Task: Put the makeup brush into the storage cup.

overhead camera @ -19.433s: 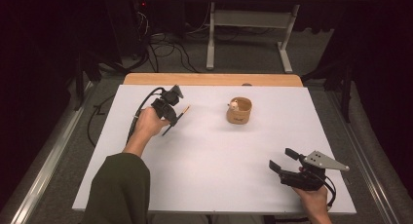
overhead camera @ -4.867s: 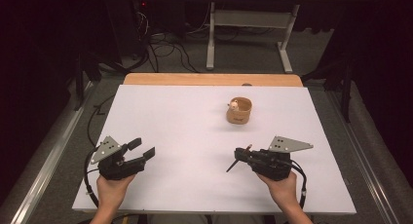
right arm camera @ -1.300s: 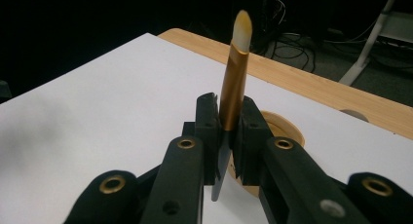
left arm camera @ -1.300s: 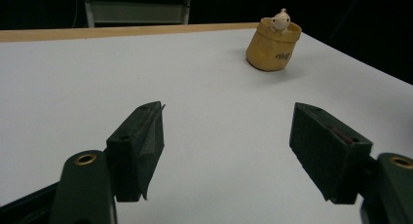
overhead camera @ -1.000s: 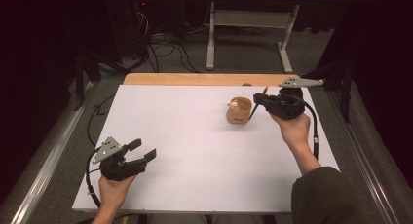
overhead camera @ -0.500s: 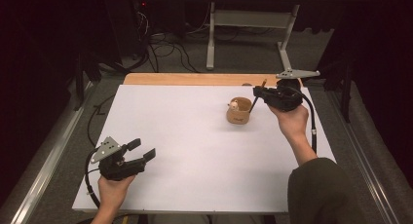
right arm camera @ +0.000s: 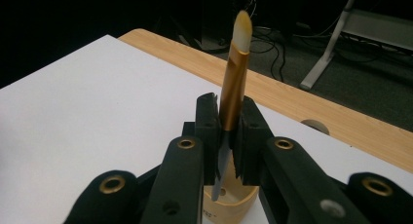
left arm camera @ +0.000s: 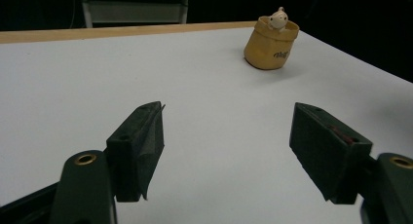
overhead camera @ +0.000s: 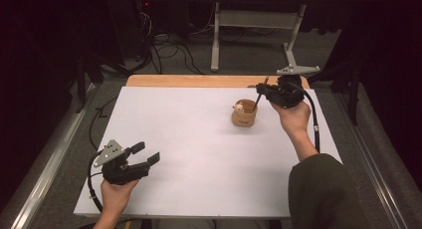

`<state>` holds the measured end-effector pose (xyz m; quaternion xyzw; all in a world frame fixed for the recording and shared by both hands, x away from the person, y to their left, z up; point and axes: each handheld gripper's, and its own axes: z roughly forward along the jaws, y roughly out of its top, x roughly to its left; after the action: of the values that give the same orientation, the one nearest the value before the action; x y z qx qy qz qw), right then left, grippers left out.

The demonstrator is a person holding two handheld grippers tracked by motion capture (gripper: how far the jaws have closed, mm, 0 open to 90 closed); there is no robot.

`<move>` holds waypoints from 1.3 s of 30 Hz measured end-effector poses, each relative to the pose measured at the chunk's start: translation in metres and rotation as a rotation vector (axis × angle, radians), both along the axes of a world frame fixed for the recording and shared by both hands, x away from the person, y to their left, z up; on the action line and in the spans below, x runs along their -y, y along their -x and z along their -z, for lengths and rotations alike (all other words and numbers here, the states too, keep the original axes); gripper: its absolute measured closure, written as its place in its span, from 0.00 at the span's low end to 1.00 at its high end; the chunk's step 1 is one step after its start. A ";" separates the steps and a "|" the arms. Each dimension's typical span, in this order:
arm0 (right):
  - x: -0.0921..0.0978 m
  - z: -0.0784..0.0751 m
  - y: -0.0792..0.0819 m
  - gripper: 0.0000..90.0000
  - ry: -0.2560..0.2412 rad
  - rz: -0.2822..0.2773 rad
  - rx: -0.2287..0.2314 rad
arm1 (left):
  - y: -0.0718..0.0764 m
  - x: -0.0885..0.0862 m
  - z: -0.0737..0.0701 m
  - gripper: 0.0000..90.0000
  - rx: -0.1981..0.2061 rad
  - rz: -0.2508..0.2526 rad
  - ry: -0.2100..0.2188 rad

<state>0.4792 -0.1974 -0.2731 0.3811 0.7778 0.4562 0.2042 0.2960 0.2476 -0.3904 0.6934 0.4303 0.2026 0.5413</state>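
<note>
While the right gripper (overhead camera: 263, 91) is held just behind and to the right of the tan cup (overhead camera: 244, 114) in the high view, it carries a slim pen (overhead camera: 259, 96) tilted with its lower end over the cup's mouth, a posture that reads as lining the pen up for insertion. The cup stands upright on the white bench (overhead camera: 199, 154), towards the far side and right of centre, with a small pale figure (overhead camera: 239, 107) at its rim. The left gripper (overhead camera: 140, 156) rests well away from the cup, near the front left corner, apparently parked so as not to obstruct. From the left gripper view, its fingers (left arm camera: 139, 146) are spread wide with nothing between them, and the cup (left arm camera: 271, 46) sits far ahead, upright, the figure (left arm camera: 277, 19) peeping over its edge. From the right gripper view, the fingers (right arm camera: 207, 136) pinch the pen (right arm camera: 233, 92) at mid-barrel, gold section and pale cap uppermost; the dark lower end points into the cup (right arm camera: 231, 199) directly below. Judged from this alignment, lowering and release remain to be done; whether the tip already touches the cup cannot be told.
</note>
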 end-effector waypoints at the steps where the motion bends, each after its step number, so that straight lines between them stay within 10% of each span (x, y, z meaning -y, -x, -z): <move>1: -0.001 0.001 -0.001 0.94 -0.003 0.002 -0.003 | 0.000 0.000 0.000 0.32 -0.001 0.001 -0.001; 39: -0.017 0.027 -0.027 0.94 0.084 0.029 -0.075 | -0.001 0.001 0.002 0.32 -0.012 0.008 0.003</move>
<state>0.5062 -0.1800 -0.3005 0.4003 0.7976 0.4058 0.1975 0.2972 0.2467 -0.3919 0.6955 0.4310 0.1959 0.5405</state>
